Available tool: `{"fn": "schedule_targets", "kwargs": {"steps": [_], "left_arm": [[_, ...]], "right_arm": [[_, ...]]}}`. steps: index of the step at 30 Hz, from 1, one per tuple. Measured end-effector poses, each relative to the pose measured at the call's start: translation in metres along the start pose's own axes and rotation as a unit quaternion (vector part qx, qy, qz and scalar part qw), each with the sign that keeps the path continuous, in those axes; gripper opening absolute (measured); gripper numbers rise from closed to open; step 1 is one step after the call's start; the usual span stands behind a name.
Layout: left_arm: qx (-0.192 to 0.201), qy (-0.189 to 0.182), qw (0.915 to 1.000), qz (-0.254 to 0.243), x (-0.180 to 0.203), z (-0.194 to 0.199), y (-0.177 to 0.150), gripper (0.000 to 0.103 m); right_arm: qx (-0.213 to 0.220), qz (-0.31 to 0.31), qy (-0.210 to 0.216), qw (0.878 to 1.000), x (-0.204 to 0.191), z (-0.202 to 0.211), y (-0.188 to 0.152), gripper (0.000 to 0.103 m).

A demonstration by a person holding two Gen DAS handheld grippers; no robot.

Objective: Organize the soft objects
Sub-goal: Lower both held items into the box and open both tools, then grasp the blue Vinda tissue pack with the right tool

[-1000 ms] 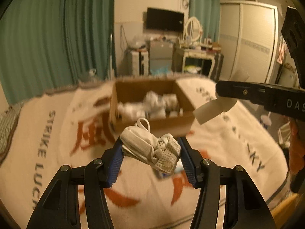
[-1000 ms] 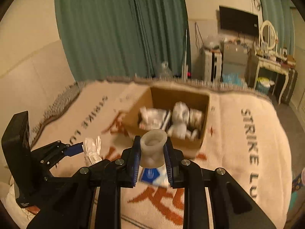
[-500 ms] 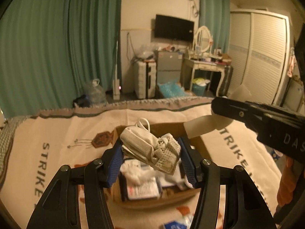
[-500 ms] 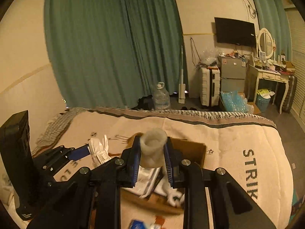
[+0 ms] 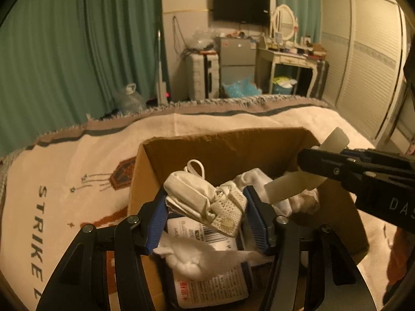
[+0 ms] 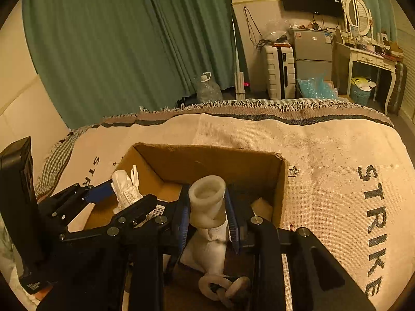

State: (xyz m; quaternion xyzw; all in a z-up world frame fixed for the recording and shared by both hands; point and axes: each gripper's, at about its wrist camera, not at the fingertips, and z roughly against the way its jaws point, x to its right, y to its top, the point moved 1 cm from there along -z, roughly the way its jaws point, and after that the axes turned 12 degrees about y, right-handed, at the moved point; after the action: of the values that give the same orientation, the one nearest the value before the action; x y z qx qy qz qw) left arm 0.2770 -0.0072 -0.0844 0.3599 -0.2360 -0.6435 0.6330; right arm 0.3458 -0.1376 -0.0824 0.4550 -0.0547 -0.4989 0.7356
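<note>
A dim bedroom is stretching behind the work: green curtains (image 5: 64,59), a wall television (image 5: 241,6), a dressing table (image 5: 293,57) and a white wardrobe (image 5: 368,59) along the far side. In front, a cream woven blanket (image 6: 337,160) with dark lettering is covering the bed and serving as the work surface.

On the blanket an open cardboard box (image 5: 220,153) is sitting, acting as the collecting bin, and both grippers are hanging above its mouth. That placement suggests each is about to drop its load inside.

The box is already holding several pale soft things: a white bundle of cloth (image 5: 259,181) toward the back, a fluffy white wad (image 5: 192,256) near the front, and beneath it a flat printed packet (image 5: 215,282) with a barcode label. In the right wrist view, pale rings (image 6: 223,286) are lying low in the box; what they are is unclear.

The left gripper (image 5: 205,207) is squeezing a folded white mesh cloth (image 5: 207,202) between its blue pads, the cloth bulging out above and below, so the grip looks firm enough for a clean carry.

The right gripper (image 6: 207,207) is clamping a soft whitish tube (image 6: 207,202), which is standing upright with its hollow mouth upward, directly over a white cloth below. Held by its sides, it should fall straight down once the jaws part.
</note>
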Motion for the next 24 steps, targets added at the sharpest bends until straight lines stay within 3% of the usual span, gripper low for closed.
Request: {"fn": "schedule_targets", "kwargs": {"steps": [2,3,5,12,17,20,22,24], "left_arm": [[0.004,0.016,0.9999,-0.001,0.002,0.003,0.001,0.06],[0.002,0.022,0.9997,-0.002,0.004,0.005,0.003,0.071],[0.011,0.029,0.9995,0.005,0.002,0.014,0.008,0.081],[0.048,0.048,0.9976,0.013,-0.013,0.068,0.031,0.082],[0.101,0.061,0.9929,0.017,-0.035,0.142,0.045,0.082],[0.139,0.064,0.9878,0.031,-0.051,0.195,0.051,0.083],[0.164,0.063,0.9835,0.043,-0.062,0.234,0.051,0.095],[0.187,0.064,0.979,0.05,-0.074,0.264,0.046,0.095]], "right_arm": [[0.0,0.001,-0.004,1.0,-0.001,0.005,0.0,0.029],[0.001,0.001,-0.005,1.0,-0.002,0.008,0.002,0.042],[0.01,0.003,-0.009,1.0,-0.007,0.019,0.006,0.063],[0.051,0.03,-0.018,0.998,-0.044,0.083,0.026,0.067],[0.09,0.051,-0.024,0.994,-0.086,0.148,0.043,0.07],[0.121,0.067,-0.037,0.99,-0.117,0.196,0.048,0.079],[0.135,0.075,-0.043,0.987,-0.137,0.222,0.048,0.083],[0.14,0.079,-0.051,0.986,-0.157,0.248,0.043,0.093]]}}
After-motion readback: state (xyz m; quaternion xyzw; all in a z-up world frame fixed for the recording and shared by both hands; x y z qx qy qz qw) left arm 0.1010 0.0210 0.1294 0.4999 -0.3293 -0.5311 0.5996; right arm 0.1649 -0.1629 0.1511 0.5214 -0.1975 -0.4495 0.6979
